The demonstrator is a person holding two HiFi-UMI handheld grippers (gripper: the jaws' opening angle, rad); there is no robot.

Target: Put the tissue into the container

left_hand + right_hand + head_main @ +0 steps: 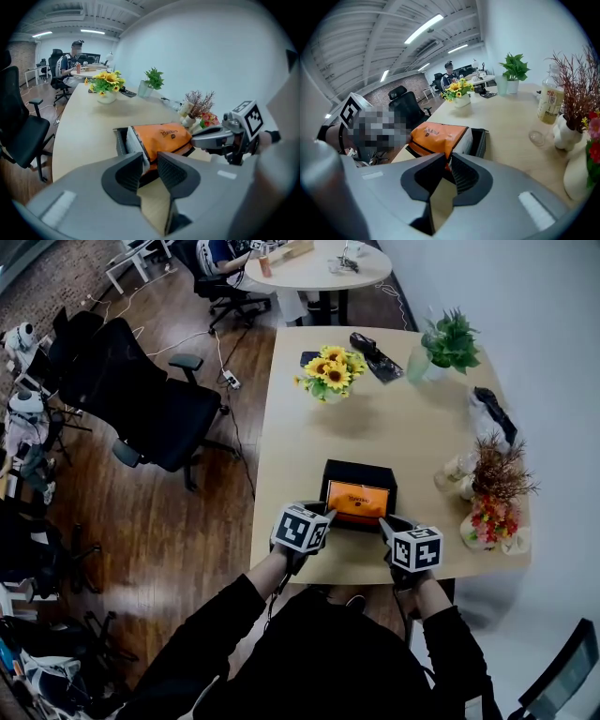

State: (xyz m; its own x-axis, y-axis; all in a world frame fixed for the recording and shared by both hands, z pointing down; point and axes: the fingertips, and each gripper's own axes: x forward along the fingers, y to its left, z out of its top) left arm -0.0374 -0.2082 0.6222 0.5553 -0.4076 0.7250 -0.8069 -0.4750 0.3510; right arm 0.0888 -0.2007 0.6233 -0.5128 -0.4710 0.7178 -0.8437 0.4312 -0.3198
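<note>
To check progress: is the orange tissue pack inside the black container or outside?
Partly inside. The orange tissue pack lies within the walls of the black container in the head view, but rises above the rim in both gripper views.

Glossy orange plastic tissue pack (pixel 356 502), matt black container (pixel 361 470), smooth pale wood-look table (pixel 375 418).

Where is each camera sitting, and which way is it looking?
Head view: on the person's head, looking steeply down at the table; shows dark sleeves, left gripper and right gripper.
Left gripper view: rides on the left gripper, looking along its jaws, which pinch the tissue pack; the right gripper shows at right.
Right gripper view: rides on the right gripper, looking along its jaws at the pack's other end.
Shared: all three show the orange pack at the black container, with the sunflowers beyond.
</note>
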